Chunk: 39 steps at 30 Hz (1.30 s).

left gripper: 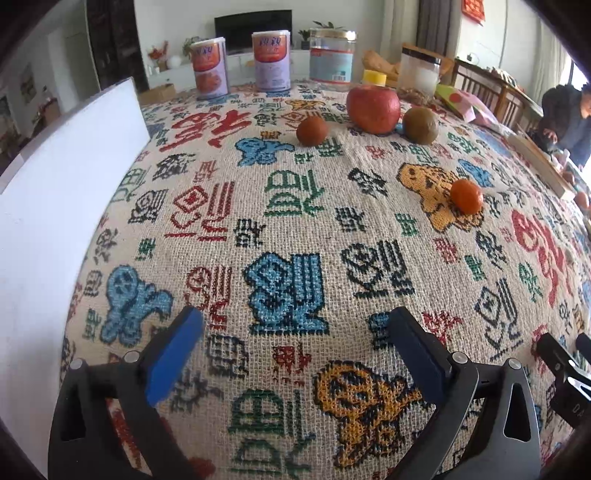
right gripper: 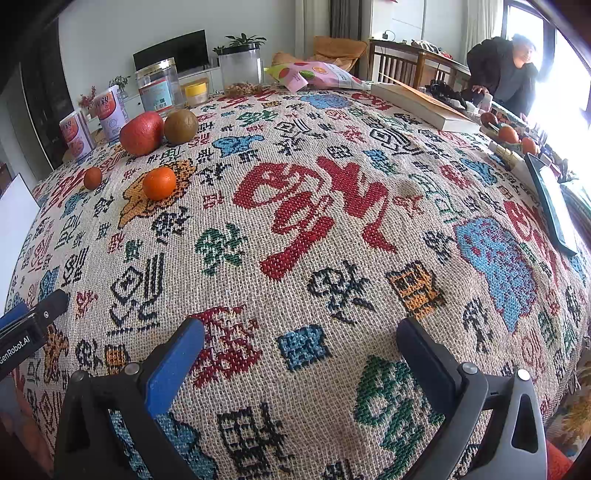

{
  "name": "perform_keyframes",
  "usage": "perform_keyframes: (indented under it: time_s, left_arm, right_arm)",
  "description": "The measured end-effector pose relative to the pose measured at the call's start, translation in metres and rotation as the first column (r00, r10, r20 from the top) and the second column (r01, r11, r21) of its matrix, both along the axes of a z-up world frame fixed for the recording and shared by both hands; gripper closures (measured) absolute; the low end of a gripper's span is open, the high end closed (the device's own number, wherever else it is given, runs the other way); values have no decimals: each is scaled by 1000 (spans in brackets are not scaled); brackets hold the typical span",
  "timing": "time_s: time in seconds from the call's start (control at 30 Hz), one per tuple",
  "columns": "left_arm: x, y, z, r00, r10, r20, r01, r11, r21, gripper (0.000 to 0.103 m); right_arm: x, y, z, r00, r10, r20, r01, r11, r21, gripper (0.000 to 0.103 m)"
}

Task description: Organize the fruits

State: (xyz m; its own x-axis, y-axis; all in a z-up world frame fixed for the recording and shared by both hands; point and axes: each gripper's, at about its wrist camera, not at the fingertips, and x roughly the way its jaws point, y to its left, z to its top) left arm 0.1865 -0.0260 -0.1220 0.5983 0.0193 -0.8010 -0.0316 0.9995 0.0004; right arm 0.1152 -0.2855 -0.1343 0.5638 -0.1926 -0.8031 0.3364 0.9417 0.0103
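We hover both grippers, left gripper & right gripper, wide open w/ nothing held, since apple, kiwi & tangerine sit scattered, ungrouped, on desk.

setting: home living/dining rm. evidence: table w/ woven patterned tablecloth; flat tv on low white cabinet at far wall; potted plants beside it; wooden chair behind table; food tins, clear jars, snack bag on tabletop; person in dark jacket bent over by bright window.
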Motion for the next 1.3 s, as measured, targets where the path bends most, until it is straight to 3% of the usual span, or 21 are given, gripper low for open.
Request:
perform_keyframes:
  time_s: [1.3]
  left_arm:
    - [0, 2, 1, 1000, 0, 0, 0, 1000, -5, 1]
  right_arm:
    - [0, -1, 1, 1000, -16, -4, 16, 1000, 1, 0]
